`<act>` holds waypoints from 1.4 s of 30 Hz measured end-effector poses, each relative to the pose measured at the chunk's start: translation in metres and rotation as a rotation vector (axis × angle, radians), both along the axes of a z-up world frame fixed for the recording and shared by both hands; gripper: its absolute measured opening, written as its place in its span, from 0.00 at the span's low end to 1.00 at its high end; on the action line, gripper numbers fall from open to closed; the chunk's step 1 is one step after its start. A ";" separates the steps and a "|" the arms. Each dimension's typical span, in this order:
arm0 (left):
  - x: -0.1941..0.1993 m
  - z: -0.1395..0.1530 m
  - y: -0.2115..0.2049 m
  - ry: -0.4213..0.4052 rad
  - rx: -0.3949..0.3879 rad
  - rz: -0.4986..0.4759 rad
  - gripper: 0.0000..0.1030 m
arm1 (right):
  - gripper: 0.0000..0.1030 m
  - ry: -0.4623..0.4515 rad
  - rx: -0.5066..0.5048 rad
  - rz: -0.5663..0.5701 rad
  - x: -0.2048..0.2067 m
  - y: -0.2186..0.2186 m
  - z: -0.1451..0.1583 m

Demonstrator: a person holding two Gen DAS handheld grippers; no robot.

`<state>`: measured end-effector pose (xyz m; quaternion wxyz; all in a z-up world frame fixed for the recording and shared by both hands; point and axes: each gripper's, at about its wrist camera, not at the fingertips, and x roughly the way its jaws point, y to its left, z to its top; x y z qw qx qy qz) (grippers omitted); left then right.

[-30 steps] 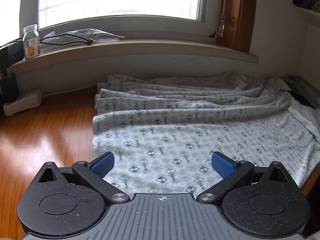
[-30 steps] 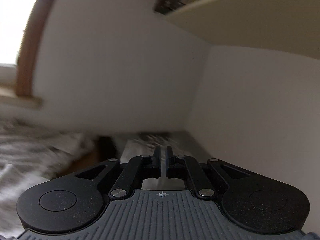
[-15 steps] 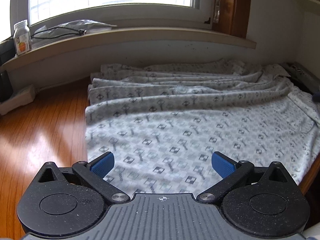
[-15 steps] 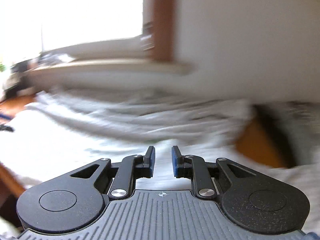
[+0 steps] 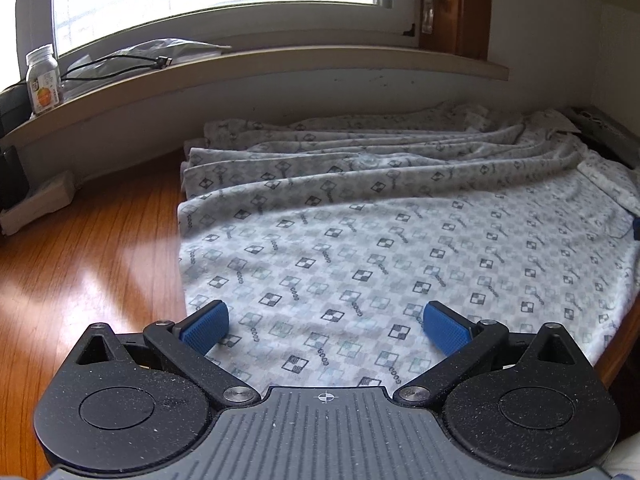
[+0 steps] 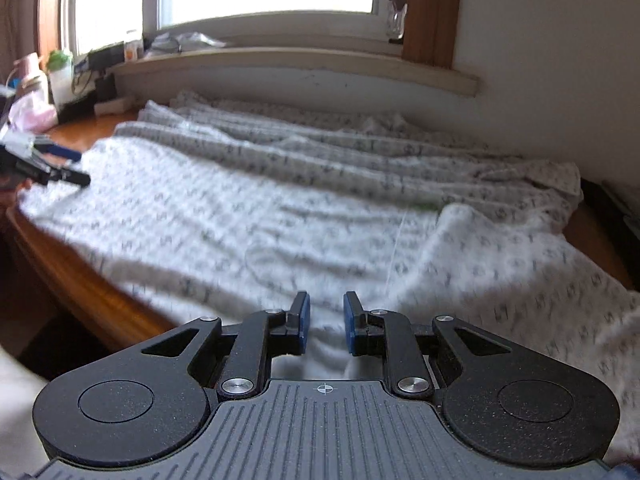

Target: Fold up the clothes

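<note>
Grey-patterned cloth (image 5: 400, 248) lies spread over the wooden worktop (image 5: 92, 248), flat near, bunched in ridges far toward the sill (image 5: 280, 64). The right gripper (image 6: 325, 322), a second ago shut and aimed at the wall, has swung round and now hovers part-open above the cloth's near right edge, likely seeking a hold. The left gripper (image 5: 324, 326) stays wide, empty, over the near left corner. The right view is blurred; the garment's shape is unclear.
</note>
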<state>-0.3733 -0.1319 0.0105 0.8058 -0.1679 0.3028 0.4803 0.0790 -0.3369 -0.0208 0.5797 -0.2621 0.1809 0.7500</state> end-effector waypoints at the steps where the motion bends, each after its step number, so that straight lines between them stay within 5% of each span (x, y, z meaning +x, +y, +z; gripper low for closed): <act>1: -0.001 0.000 0.000 -0.001 0.001 -0.003 1.00 | 0.19 0.007 -0.001 -0.008 0.004 -0.007 0.001; 12: -0.001 0.000 0.000 0.002 -0.002 -0.006 1.00 | 0.19 -0.004 -0.021 0.078 -0.008 -0.023 0.000; 14: -0.001 0.000 -0.001 0.002 -0.002 -0.005 1.00 | 0.23 -0.005 -0.021 0.095 -0.010 -0.025 0.002; 16: -0.001 0.000 -0.001 0.002 -0.002 -0.006 1.00 | 0.40 -0.010 -0.019 0.121 -0.013 -0.029 0.005; 19: -0.002 0.000 0.000 0.002 -0.004 -0.007 1.00 | 0.41 -0.053 -0.019 0.152 -0.021 -0.032 0.002; 23: -0.002 0.000 0.000 0.002 -0.007 -0.010 1.00 | 0.30 -0.062 -0.033 0.177 -0.020 -0.034 0.003; 24: -0.003 0.001 0.000 0.003 -0.008 -0.009 1.00 | 0.05 -0.054 -0.038 0.184 -0.018 -0.035 0.004; 25: -0.003 0.001 0.000 0.004 -0.010 -0.008 1.00 | 0.01 -0.046 -0.043 0.191 -0.017 -0.037 0.005; 36: -0.009 0.001 0.003 0.009 -0.017 0.014 1.00 | 0.01 -0.009 -0.048 0.210 -0.002 -0.048 0.009; 42: -0.015 0.002 0.002 0.005 -0.021 0.017 1.00 | 0.23 0.032 0.011 0.183 -0.007 -0.032 0.010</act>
